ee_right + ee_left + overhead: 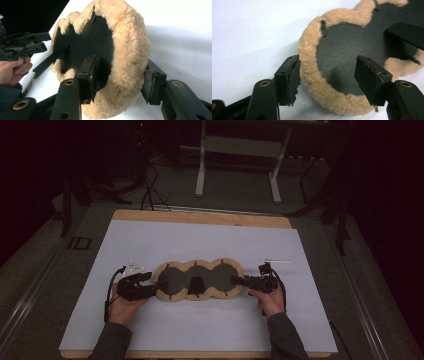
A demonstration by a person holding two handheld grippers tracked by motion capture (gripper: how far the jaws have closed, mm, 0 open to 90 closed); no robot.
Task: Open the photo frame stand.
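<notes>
The fleece-edged pad (pixel 199 279) lies near the middle of the white sheet (pixel 200 240), dark side up w/ a tan fluffy rim, three joined round lobes. Its long axis runs left-right across the table, parallel to your edge. A small dark strap (pixel 196 286) sits on the middle lobe.

Your right gripper (pixel 237 280) is at the pad's right end: in the right gripper view one finger (pixel 88 75) presses the dark face, the other (pixel 151 83) the fleece rim, so it's pinching that lobe, which tips up off the sheet. Your left gripper (pixel 148 283) is at the left end, fingers spread, one pad (pixel 289 78) just outside the rim, the other (pixel 369 80) over the dark face; can't tell if either touches.

Around: a small white bit (pixel 133 267) just behind the left gripper, a thin white stick (pixel 275 261) behind the right. Neither blocks the pad.

High view is dim; fingertips there hard to make out, and the pad's underside is hidden.
</notes>
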